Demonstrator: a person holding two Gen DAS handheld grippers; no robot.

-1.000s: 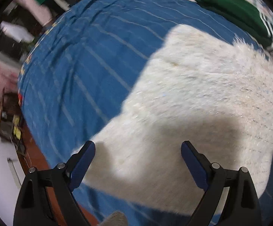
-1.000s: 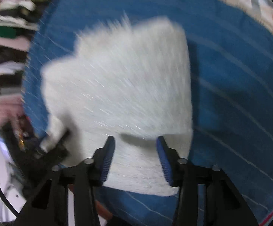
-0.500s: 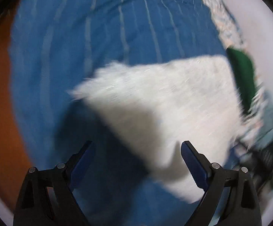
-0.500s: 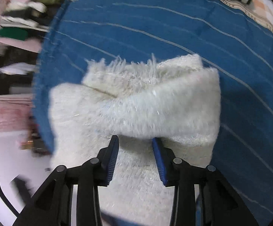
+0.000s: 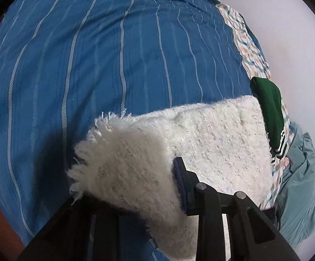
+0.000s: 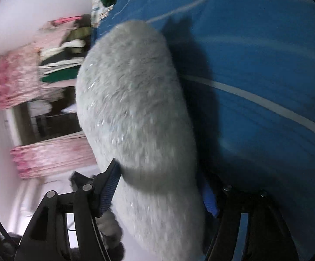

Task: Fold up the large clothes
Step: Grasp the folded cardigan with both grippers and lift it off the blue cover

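Observation:
A fluffy white folded garment (image 5: pixel 211 143) lies on a blue striped bedspread (image 5: pixel 114 54). My left gripper (image 5: pixel 135 187) is shut on its fringed near end, which drapes over and hides the left finger; only the right finger (image 5: pixel 180 187) shows. In the right wrist view the same white garment (image 6: pixel 135 108) fills the middle, lifted off the blue bedspread (image 6: pixel 255 65). My right gripper (image 6: pixel 161 193) is shut on the thick fold, one finger on each side of it.
A folded dark green garment (image 5: pixel 270 108) lies just past the white one, on a patterned sheet (image 5: pixel 244 43) by the white wall. Teal cloth (image 5: pixel 298 184) is bunched at the right. Shelves of clothes (image 6: pixel 57 61) and pink fabric (image 6: pixel 16 80) stand beyond the bed's edge.
My left gripper was open over the garment and has shut on its fringed end. My right gripper has kept its grip, turned sideways and lifted the fold.

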